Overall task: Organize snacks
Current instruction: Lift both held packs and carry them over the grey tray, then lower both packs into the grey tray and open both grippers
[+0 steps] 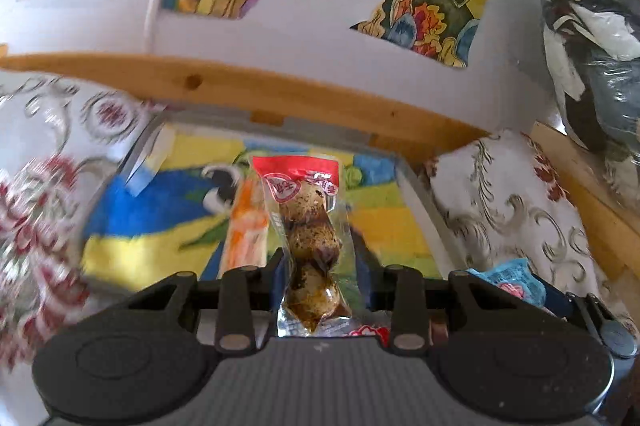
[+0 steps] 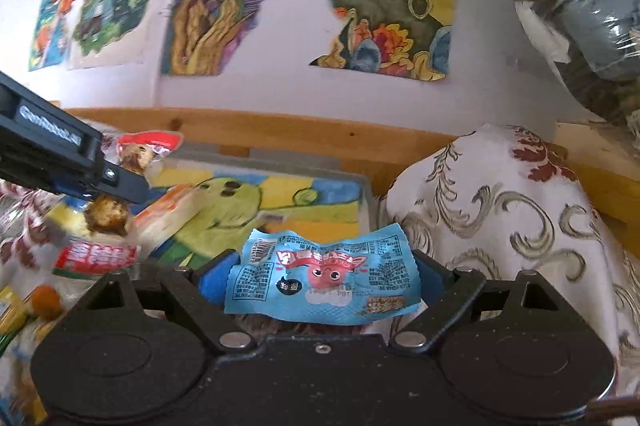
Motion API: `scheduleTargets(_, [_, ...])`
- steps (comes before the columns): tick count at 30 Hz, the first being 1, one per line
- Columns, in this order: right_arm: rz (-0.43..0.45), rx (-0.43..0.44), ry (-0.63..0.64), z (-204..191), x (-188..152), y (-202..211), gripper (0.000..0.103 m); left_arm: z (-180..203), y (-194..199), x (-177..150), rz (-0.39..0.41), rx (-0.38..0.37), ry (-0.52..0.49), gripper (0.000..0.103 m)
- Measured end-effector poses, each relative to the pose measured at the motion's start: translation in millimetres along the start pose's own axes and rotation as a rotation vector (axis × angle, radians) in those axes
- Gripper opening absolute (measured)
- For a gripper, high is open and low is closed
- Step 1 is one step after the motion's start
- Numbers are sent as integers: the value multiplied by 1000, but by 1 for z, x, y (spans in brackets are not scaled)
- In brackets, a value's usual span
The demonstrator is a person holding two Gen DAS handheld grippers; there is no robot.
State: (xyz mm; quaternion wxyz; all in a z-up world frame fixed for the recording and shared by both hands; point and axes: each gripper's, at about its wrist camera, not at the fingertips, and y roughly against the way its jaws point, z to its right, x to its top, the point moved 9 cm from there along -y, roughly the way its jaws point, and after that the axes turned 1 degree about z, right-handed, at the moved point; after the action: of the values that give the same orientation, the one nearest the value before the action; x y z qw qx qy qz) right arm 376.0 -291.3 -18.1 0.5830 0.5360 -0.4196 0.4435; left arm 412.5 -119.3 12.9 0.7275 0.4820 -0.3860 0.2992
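My left gripper [image 1: 320, 260] is shut on a clear packet of speckled quail eggs [image 1: 310, 226] with a red top, held upright above the grey tray [image 1: 412, 185]. An orange-and-white crab stick packet [image 1: 246, 226] lies in the tray just behind it. My right gripper [image 2: 324, 268] is shut on a blue snack packet [image 2: 324, 274] with a pink cartoon face, near the tray's front right. In the right wrist view, the left gripper [image 2: 116, 185] hangs at the left over the tray [image 2: 366, 193] with the egg packet [image 2: 106, 214], beside the crab stick packet [image 2: 168, 214].
A colourful drawing [image 2: 256, 201] lines the tray's floor. White cloth with red and grey flourishes [image 2: 500, 218] rises on both sides. A wooden rail [image 1: 280, 97] and a wall of drawings stand behind. A plastic bag of clothes [image 2: 580, 5] sits at the right. More snacks [image 2: 44, 300] lie at lower left.
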Motion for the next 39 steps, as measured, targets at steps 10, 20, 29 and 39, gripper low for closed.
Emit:
scheduleTargets(10, [-73,58,78,-10,6,-59,90,-11,-58,8,13,44,24,39])
scheduleTargets(20, [-136,67,80,-17,-9,-84,90,-14,-86,0,-2,78,-21,39])
scheduleTargets(29, [-146,67,76,-16,-14,-90,91,-16,-94,-7,-10,82,-15,41])
scheduleTargets(39, [-128,66,84,-17,-10,-85,98,-10,-89,-2,2,82,-32,58])
